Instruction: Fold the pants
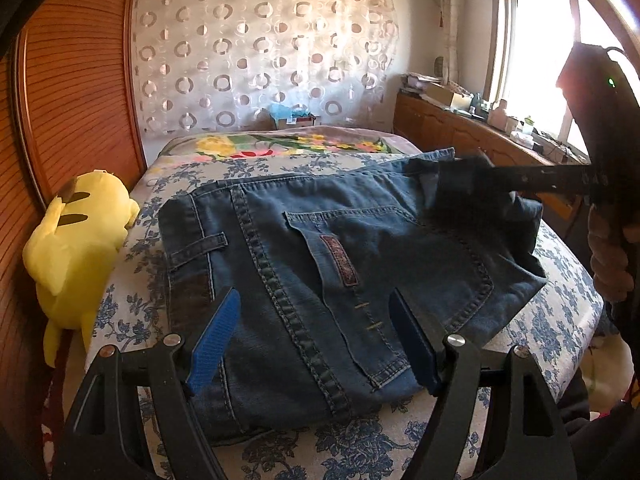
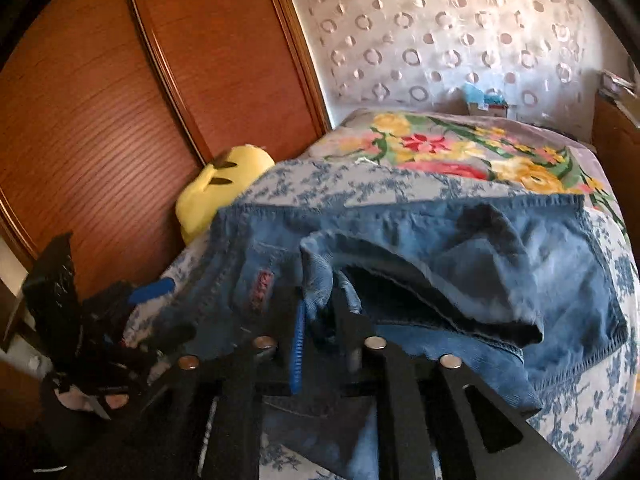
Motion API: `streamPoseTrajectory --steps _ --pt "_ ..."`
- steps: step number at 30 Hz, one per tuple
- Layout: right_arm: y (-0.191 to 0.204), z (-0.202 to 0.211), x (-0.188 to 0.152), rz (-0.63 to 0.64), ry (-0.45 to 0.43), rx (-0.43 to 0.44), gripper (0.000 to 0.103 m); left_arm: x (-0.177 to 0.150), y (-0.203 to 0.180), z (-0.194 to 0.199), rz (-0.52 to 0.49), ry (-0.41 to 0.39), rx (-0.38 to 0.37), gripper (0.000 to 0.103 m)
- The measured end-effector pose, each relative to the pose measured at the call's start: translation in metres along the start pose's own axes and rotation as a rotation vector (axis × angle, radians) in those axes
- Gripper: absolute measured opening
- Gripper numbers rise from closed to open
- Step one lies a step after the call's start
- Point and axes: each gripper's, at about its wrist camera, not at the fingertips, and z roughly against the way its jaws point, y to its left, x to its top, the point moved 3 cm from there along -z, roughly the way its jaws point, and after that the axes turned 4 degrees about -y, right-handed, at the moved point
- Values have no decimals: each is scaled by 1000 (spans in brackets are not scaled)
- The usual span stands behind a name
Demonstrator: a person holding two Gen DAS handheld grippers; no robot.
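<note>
Blue jeans (image 1: 320, 248) lie folded on the bed, back pocket with a red patch facing up. My left gripper (image 1: 314, 320) is open just above their near part, blue pads (image 1: 214, 340) spread wide, nothing between them. My right gripper (image 2: 320, 304) is shut on a pinch of the jeans' cloth (image 2: 316, 276) and holds the leg ends (image 2: 480, 264) bunched and lifted over the folded part. In the left wrist view the right gripper (image 1: 460, 184) reaches in from the right onto the jeans' far corner. The left gripper shows at the lower left of the right wrist view (image 2: 148, 292).
A yellow plush toy (image 1: 76, 248) lies at the bed's left edge against the wooden wardrobe doors (image 1: 80, 80). A blue-flowered sheet (image 1: 552, 320) covers the bed, with a bright floral blanket (image 2: 460, 148) beyond. A wooden sideboard (image 1: 460, 132) with clutter stands under the window at right.
</note>
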Motion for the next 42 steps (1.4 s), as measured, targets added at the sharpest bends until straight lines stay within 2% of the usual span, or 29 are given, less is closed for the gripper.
streamPoseTrajectory --steps 2,4,9,16,25,32,33,34,35,36,38,42 --pt "-5 7 3 -2 -9 -22 32 1 -3 -2 -4 3 -7 77" --pt "-12 18 7 -4 -29 -43 39 3 -8 -4 -13 6 -18 77" --pt "-26 37 6 -24 -65 -125 40 12 -25 -14 -43 7 -53 77" --pt "-46 39 -7 -31 -34 -240 40 23 -53 -31 -62 30 -135 77" --pt "-45 27 2 -44 15 -224 40 24 -87 -49 -87 73 -214 74" --pt "-40 17 1 -59 58 -161 40 20 -98 -68 -89 136 -239 45" --pt "-42 16 3 -65 60 -156 37 19 -99 -69 -90 140 -243 38" --pt "-45 17 4 -68 54 -148 18 18 -100 -70 -92 144 -252 34" --pt "-47 16 5 -67 47 -144 10 17 -101 -69 -92 148 -261 28" --pt "-45 20 8 -62 31 -143 10 17 -102 -68 -92 146 -264 19" --pt "-46 22 12 -56 6 -136 5 16 -106 -62 -107 130 -262 10" --pt "-32 32 25 2 -53 -106 2 20 -103 -42 -103 83 -257 5"
